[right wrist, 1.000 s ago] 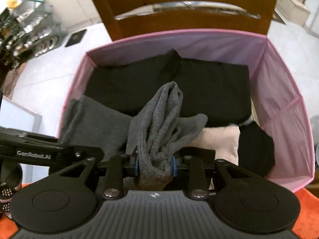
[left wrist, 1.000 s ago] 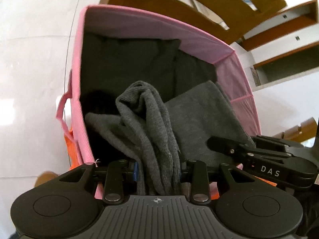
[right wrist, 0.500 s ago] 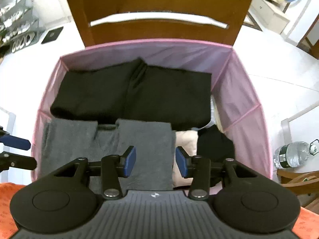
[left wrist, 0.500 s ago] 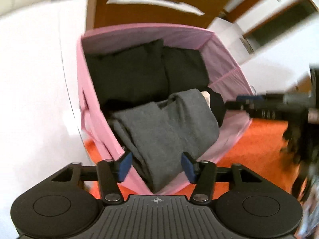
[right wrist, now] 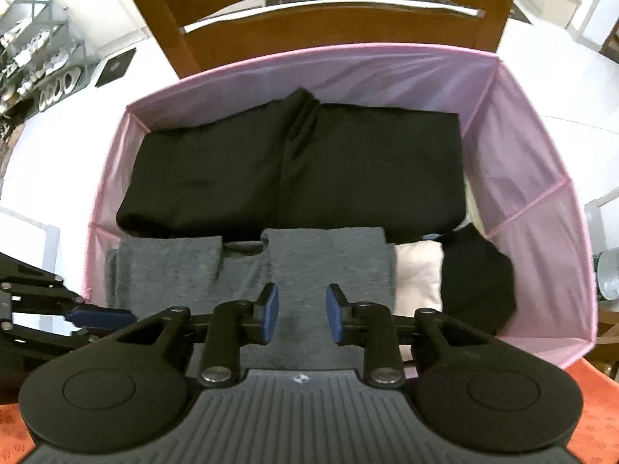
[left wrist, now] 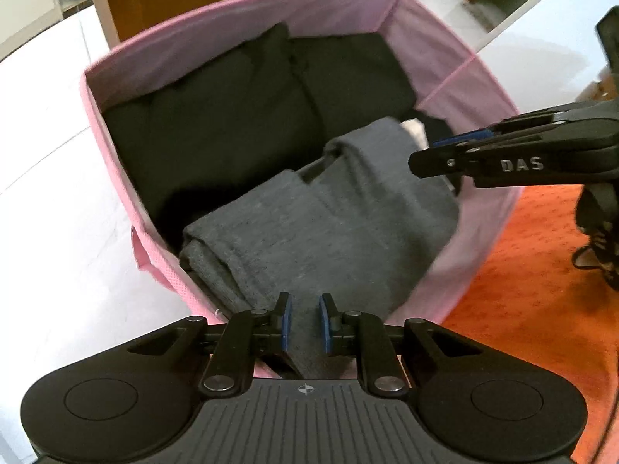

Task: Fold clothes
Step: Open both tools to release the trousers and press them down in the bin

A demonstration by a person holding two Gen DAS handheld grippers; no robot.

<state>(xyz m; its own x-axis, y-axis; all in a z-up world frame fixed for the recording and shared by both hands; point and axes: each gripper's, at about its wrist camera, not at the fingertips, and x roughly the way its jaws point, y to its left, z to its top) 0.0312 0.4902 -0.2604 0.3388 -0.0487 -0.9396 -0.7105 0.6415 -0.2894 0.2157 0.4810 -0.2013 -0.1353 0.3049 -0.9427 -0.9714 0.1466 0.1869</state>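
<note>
Left wrist view. Your left gripper (left wrist: 303,323) sits low centre of frame, fingers narrow with a small gap, holding nothing; grey cloth shows behind the gap but is not pinched. The grey garment (left wrist: 329,232) lies folded in the near part of the pink bin (left wrist: 116,147), centre of frame, with the black garment (left wrist: 251,96) folded behind it toward the top. Right gripper (left wrist: 437,154) enters from the right edge, over the bin's right rim; its opening cannot be judged from this side-on angle. Orange mat (left wrist: 522,290) at lower right, white floor (left wrist: 50,193) at left.

Right wrist view. Right gripper (right wrist: 301,315) low centre, fingers moderately apart, empty, hanging over the grey garment (right wrist: 309,270). Black garment (right wrist: 294,170) fills the bin's upper half. A cream item (right wrist: 419,274) and a small black item (right wrist: 477,282) lie at right, just beside the grey one. Bin (right wrist: 348,65) rim pink; wooden chair (right wrist: 348,15) behind it at top. Left gripper (right wrist: 96,315) shows at the left edge.

Risks (judgement only): the grey fold looks loose at its notch, so a fingertip brushing it on the way out could drag a layer open. The soft bin wall could catch a finger and tip. The two grippers are near each other over the rim; crossing paths could knock them together.
</note>
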